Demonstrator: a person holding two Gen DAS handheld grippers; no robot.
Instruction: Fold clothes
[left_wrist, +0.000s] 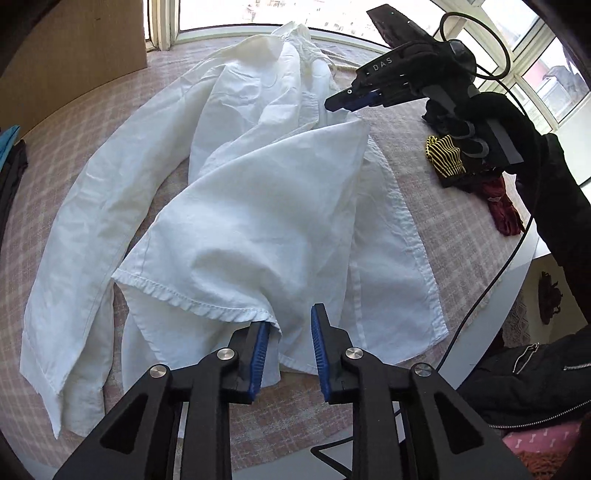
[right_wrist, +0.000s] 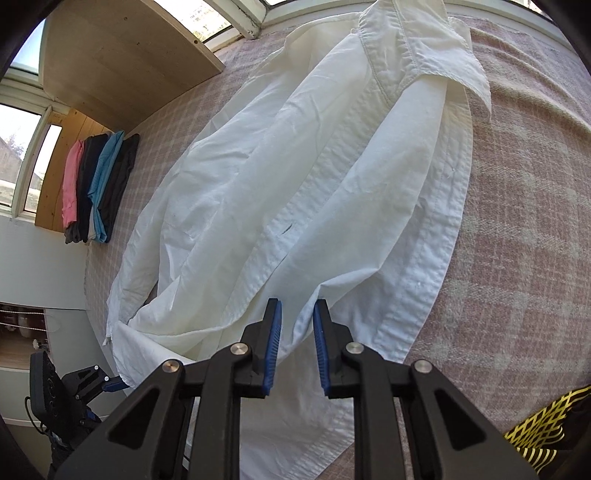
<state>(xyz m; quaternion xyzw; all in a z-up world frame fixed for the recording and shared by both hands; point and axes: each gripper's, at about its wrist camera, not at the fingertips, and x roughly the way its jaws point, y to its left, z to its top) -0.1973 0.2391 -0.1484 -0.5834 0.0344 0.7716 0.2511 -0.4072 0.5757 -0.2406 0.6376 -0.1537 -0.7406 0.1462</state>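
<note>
1. In the left wrist view, the left gripper (left_wrist: 291, 315) is seen at the bottom centre of the frame, pointed steeply down. Its fingers are held a narrow gap apart. The end of a stitched hem (left_wrist: 192, 299) lies against the left pad only and is not clamped.
2. Just beyond it, the white shirt (left_wrist: 258, 221) is spread over a pink checked blanket (left_wrist: 424, 206). One flap is raised towards the upper right, and a long sleeve (left_wrist: 74, 240) lies down the left side.
3. At the lower right, a black jacket (left_wrist: 535, 376) with zips is seen, with a black cable (left_wrist: 480, 295) hanging past it.
4. Farther off, at the right, a yellow-and-black striped garment (left_wrist: 445, 158) and a dark red garment (left_wrist: 502, 206) lie on the blanket.
5. In the right wrist view, the right gripper (right_wrist: 297, 306) is angled down at the shirt's front edge. Its pads are shown slightly apart, with a fold of cloth rising into the gap. Whether that fold is pinched cannot be told.
6. In the left wrist view this gripper is held by a black-gloved hand (left_wrist: 436, 55) at the upper right, with its tip at the flap's raised corner.
7. Beyond, the button placket (right_wrist: 332, 166) runs up to the collar (right_wrist: 417, 55) at the top.
8. At the far left, a stack of folded clothes (right_wrist: 99, 184) lies beside a wooden board (right_wrist: 122, 62).
</note>
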